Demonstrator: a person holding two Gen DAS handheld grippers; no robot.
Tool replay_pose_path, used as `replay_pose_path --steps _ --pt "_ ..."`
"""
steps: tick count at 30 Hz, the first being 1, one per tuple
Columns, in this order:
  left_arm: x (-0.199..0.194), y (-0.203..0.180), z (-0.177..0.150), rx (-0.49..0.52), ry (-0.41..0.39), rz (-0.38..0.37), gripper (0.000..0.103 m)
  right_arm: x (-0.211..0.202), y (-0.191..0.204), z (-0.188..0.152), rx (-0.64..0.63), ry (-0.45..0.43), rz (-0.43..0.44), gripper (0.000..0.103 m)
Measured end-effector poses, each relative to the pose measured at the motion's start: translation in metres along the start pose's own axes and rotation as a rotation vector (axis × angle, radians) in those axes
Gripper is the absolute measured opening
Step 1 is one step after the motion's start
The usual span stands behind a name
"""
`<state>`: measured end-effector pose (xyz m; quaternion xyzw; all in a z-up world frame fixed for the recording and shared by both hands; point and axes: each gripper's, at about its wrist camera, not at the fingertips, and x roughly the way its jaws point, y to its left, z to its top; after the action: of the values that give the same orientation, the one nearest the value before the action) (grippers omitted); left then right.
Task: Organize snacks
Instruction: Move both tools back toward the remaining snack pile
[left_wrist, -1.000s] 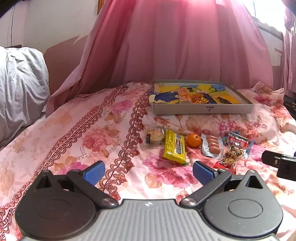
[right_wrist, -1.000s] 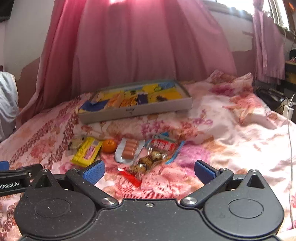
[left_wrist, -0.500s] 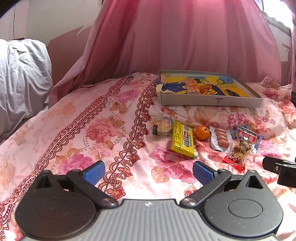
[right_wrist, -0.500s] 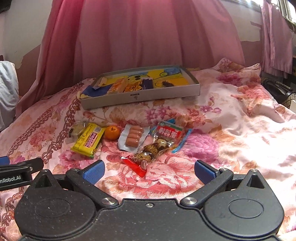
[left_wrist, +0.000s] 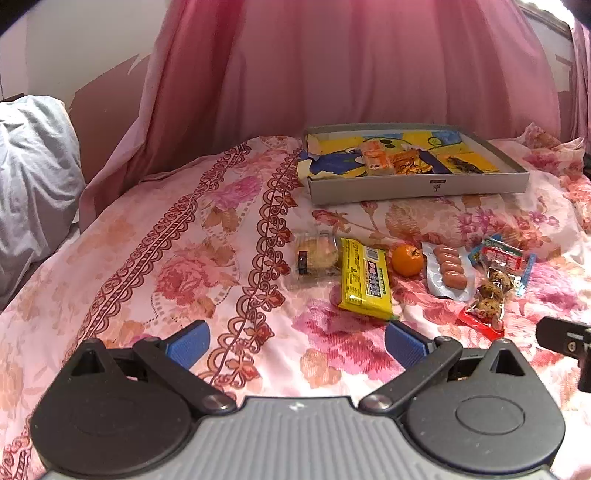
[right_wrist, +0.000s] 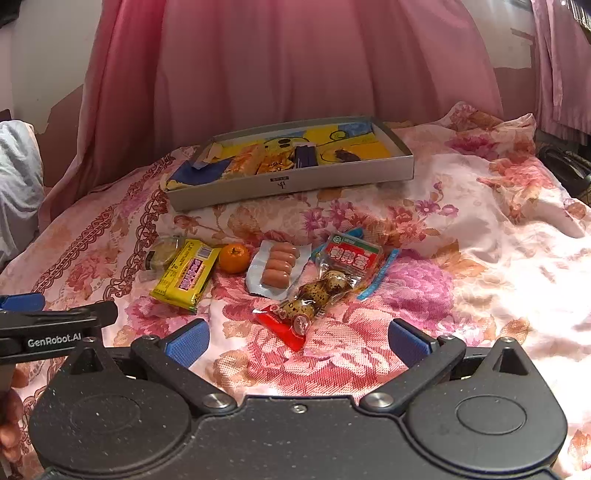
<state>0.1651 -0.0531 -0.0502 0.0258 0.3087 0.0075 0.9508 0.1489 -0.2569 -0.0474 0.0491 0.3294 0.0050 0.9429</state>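
A row of snacks lies on the floral bedspread: a clear-wrapped cake, a yellow bar pack, a small orange, a sausage pack, a quail-egg pack and a red-green packet. Behind them sits a shallow grey box with several snacks inside. My left gripper hovers open just short of the yellow pack. My right gripper hovers open just short of the egg pack. Neither holds anything.
A pink curtain hangs behind the bed. A grey pillow lies at the far left. Bunched bedding rises at the right, with a dark object beside it. The left gripper's side shows at the right view's left edge.
Both grippers have tilted down and moved forward toward the snack row, so the snacks sit nearer and lower in view. Both stay open.
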Motion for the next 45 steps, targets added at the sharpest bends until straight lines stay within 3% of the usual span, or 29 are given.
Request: replay_pose_path --steps 18,23,30,39,45 --pt "0.045 -0.022 0.012 0.120 -0.006 -0.042 0.103 0.069 -0.027 0.036 -0.126 0.084 0.062 0.102" --pt "0.060 -0.035 0.014 0.165 -0.013 -0.061 0.103 0.100 -0.040 0.037 -0.041 0.162 0.092 0.102" --pt "0.090 -0.055 0.018 0.206 0.014 -0.027 0.103 0.134 -0.051 0.035 0.083 0.253 0.134 0.098" --pt "0.110 -0.068 0.023 0.225 0.042 -0.046 0.102 0.134 -0.057 0.035 0.138 0.201 0.150 0.078" --pt "0.111 -0.067 0.023 0.217 0.054 -0.058 0.092 0.137 -0.054 0.035 0.153 0.186 0.191 0.068"
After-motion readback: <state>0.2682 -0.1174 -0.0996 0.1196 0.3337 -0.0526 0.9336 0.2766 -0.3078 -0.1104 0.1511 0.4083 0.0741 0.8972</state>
